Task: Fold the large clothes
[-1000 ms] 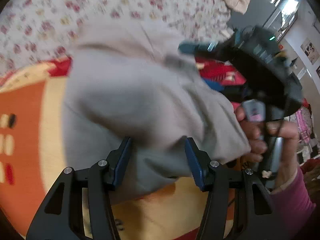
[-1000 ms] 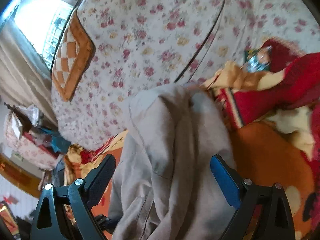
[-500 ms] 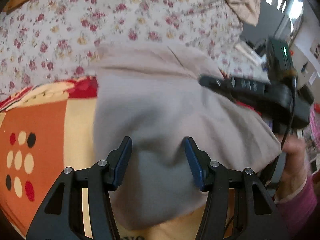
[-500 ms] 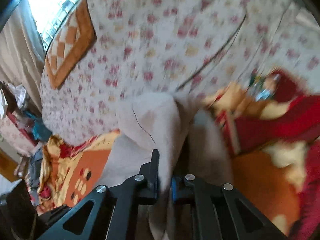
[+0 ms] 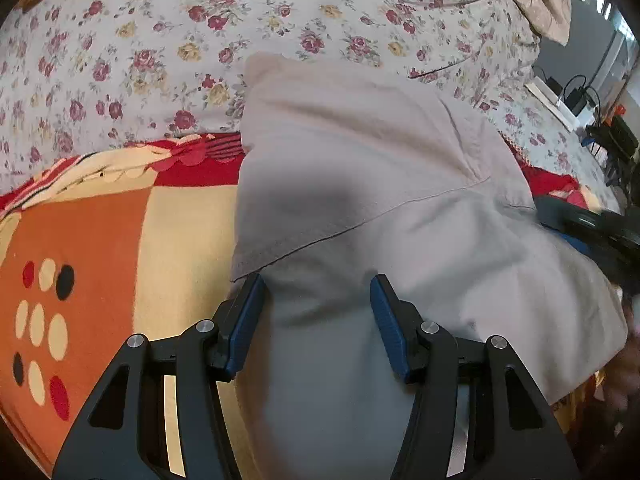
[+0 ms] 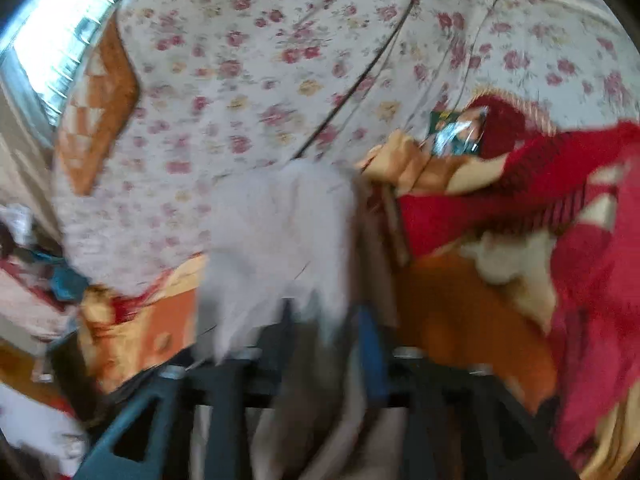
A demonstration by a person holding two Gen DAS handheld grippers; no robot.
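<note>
On orange blanket (image 5: 88, 240) lies beige garment (image 5: 360, 184), top edge on floral sheet (image 5: 160, 48). Left hand-held gripper (image 5: 316, 300) spread w/ cloth between pads; right hand-held gripper (image 6: 324, 328) opening, cloth between pads.

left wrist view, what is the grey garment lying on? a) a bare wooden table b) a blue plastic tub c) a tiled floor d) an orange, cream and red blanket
d: the garment lies across the blanket, with the floral cover behind it.
</note>
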